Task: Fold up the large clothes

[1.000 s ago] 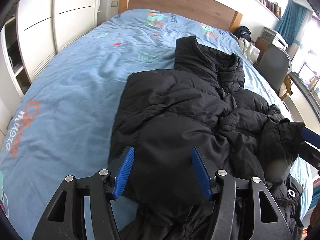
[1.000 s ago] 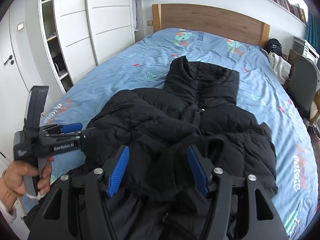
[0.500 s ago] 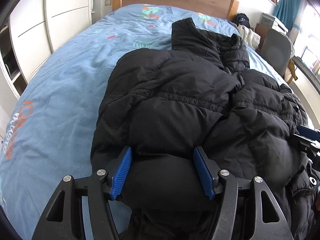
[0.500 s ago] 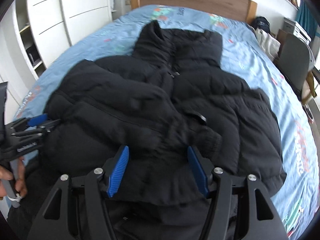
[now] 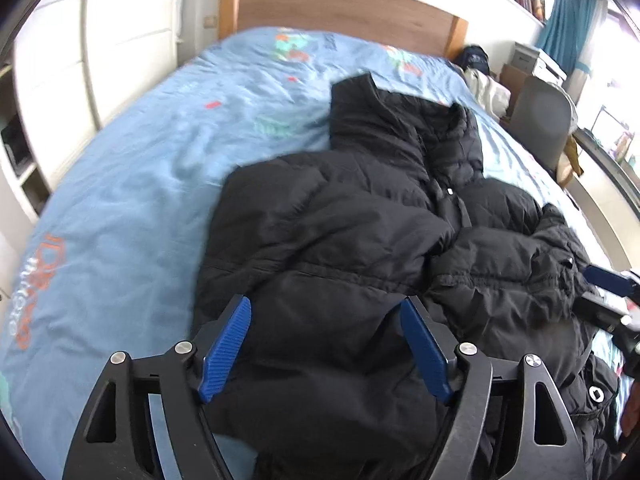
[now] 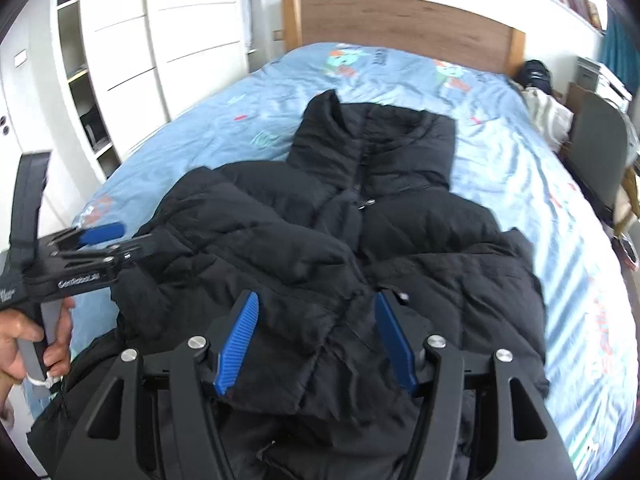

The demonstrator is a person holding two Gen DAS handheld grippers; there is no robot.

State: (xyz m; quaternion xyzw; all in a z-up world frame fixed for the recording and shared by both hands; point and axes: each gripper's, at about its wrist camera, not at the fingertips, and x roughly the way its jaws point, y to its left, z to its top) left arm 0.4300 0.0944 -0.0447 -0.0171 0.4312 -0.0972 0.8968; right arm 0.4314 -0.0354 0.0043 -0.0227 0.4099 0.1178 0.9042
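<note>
Between the spread left claw [image 5: 324,344], just opening, lies the black jacket [image 5: 360,240].

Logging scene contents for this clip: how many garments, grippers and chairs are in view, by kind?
Black puffer jacket: 1
Handheld grippers: 2, left gripper and right gripper
Grey chair: 1
Total: 4

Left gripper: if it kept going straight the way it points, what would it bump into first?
Most likely the black puffer jacket lying on the bed. The left gripper has just been opening, its jaws wide over the jacket's lower part; exact depth is unclear.
</note>
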